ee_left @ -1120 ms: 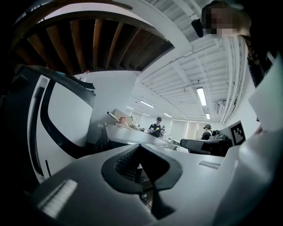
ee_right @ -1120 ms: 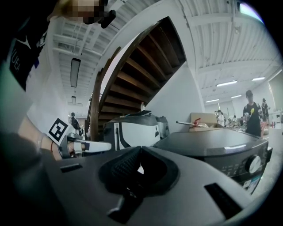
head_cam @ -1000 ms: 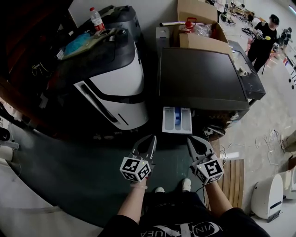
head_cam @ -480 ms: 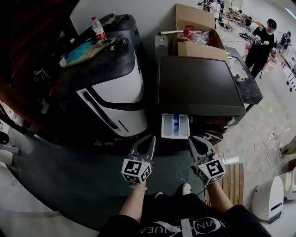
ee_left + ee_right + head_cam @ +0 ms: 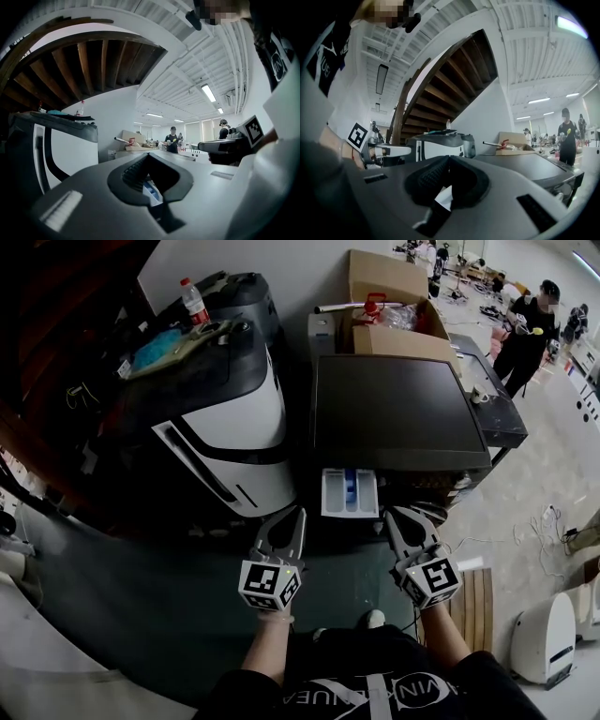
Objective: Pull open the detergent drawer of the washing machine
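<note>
Here, the detergent drawer (image 5: 349, 493) stands pulled out of the washing machine (image 5: 398, 413).
It is white with a blue insert (image 5: 351, 486); my left tool (image 5: 291, 519) and right tool (image 5: 398, 519) sit closed, empty.

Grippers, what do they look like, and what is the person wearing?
Both the left gripper and right gripper have grey, pointed fingers with black ribbed pads inside. Each carries a white cube with black square markers. The person wears a black shirt with white lettering.
</note>
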A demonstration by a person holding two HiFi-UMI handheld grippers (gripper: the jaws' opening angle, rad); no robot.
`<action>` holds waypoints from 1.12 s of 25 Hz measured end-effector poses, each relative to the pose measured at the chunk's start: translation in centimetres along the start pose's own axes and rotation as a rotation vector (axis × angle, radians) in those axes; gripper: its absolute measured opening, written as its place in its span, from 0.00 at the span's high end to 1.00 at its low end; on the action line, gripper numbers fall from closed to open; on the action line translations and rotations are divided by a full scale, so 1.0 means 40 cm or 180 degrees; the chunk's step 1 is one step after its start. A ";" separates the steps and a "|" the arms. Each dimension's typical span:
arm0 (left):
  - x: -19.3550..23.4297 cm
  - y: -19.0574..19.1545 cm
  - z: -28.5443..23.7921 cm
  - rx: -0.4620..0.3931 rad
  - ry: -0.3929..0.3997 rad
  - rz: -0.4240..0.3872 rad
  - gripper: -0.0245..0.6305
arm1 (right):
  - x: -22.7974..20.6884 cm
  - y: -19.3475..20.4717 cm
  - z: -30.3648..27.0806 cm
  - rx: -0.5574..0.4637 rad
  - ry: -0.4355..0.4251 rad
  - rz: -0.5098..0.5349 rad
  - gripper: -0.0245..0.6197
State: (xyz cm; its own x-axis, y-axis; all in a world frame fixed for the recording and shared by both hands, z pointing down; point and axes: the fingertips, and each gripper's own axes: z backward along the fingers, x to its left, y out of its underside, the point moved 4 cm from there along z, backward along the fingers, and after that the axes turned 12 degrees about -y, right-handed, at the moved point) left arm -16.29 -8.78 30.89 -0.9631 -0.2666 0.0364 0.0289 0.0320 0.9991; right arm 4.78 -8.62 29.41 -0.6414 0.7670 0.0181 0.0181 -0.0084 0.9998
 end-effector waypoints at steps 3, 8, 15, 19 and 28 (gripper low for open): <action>-0.001 -0.009 0.006 -0.0033 -0.0028 -0.0026 0.95 | -0.003 -0.004 0.010 -0.0022 0.0002 0.0007 0.94; 0.001 -0.013 0.025 -0.0066 -0.0131 -0.0032 0.95 | -0.003 -0.016 0.027 -0.0042 -0.0007 0.0048 0.94; -0.013 -0.013 0.033 -0.0112 -0.0181 -0.0033 0.95 | 0.002 -0.017 0.040 -0.0065 -0.0010 0.0039 0.94; -0.018 -0.007 0.041 -0.0099 -0.0208 -0.0030 0.95 | 0.005 -0.017 0.046 -0.0068 -0.0002 0.0037 0.94; -0.025 0.005 0.057 -0.0071 -0.0268 -0.0089 0.95 | 0.017 -0.002 0.062 -0.0036 -0.0027 0.0002 0.94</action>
State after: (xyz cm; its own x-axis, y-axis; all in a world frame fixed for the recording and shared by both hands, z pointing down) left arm -15.94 -6.30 30.99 -0.9827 -0.1850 0.0074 0.0068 0.0039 1.0000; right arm 6.24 -6.49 29.33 -0.6349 0.7724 0.0186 0.0097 -0.0161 0.9998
